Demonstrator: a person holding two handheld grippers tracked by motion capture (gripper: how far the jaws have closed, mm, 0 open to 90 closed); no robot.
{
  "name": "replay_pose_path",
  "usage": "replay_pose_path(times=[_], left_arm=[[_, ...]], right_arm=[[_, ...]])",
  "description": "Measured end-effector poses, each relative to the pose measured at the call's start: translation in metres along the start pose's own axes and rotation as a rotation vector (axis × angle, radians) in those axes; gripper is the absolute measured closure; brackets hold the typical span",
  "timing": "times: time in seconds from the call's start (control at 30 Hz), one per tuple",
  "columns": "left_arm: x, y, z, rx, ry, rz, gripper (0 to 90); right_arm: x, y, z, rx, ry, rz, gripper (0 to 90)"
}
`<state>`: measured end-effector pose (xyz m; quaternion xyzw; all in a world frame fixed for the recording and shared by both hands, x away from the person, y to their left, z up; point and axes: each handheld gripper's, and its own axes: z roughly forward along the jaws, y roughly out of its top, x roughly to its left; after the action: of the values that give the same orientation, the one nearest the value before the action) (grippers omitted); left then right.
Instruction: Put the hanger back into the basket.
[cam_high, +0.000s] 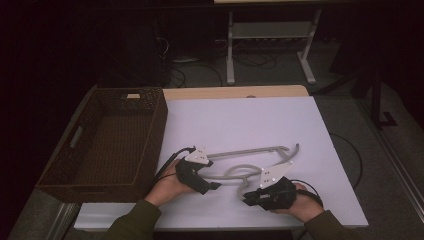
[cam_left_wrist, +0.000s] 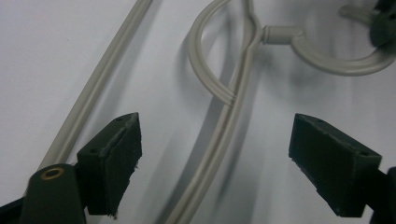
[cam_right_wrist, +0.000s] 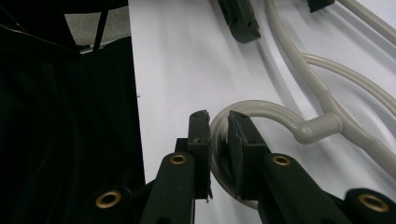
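a dark woven basket (cam_high: 105, 145) sits at the left end of the white tabletop (cam_high: 250, 125), long and rectangular, with ribbed wicker walls. just right of the basket, the left tool (cam_high: 212, 186) hangs over the tabletop with its jaws spread wide; in the left gripper view its pads (cam_left_wrist: 114, 158) stand either side of one arm of a pale grey plastic hanger (cam_high: 250, 160) without touching it. the hanger lies flat, right of the basket and near the front edge of the tabletop. its long axis runs left to right across the tabletop, its hook curling toward the person, its thin rounded arms lightly ribbed and smooth. further right of the basket, the right tool (cam_high: 248, 200) has its jaws drawn close, nipping the curved hook; in the right gripper view the hook's loop (cam_right_wrist: 261, 114) passes between the two pads. behind the hanger the tabletop lies open to its far edge and its right edge.
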<state>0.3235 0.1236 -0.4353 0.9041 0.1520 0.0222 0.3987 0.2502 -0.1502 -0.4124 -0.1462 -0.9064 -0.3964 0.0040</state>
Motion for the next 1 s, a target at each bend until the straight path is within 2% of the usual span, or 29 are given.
replay_pose_path(times=[0.13,0.17,0.3,0.4,0.67,0.93,1.0], left_arm=[[0.0,0.002,0.004,0.003,-0.023,0.029,36.4],[0.001,0.003,0.007,0.01,-0.042,0.049,40.6],[0.0,0.005,0.013,0.028,-0.05,0.069,51.6],[0.0,0.006,0.014,0.038,-0.053,0.077,58.2],[-0.001,0.008,0.018,0.064,-0.052,0.099,72.5],[0.001,0.008,0.017,0.076,-0.078,0.128,76.5],[0.001,0.008,0.017,0.076,-0.086,0.128,77.7]], right_arm=[[0.0,0.001,-0.001,-0.005,0.001,-0.006,79.3],[-0.001,0.001,-0.001,-0.006,0.001,-0.013,79.3],[0.0,0.002,-0.002,-0.014,0.002,-0.005,79.3],[-0.001,0.002,-0.003,-0.016,0.001,-0.02,79.3],[0.0,0.003,-0.004,-0.021,0.007,-0.018,79.3],[0.001,0.003,-0.004,-0.019,0.006,-0.018,79.2],[-0.001,0.003,-0.005,-0.015,0.0,-0.031,79.1]])
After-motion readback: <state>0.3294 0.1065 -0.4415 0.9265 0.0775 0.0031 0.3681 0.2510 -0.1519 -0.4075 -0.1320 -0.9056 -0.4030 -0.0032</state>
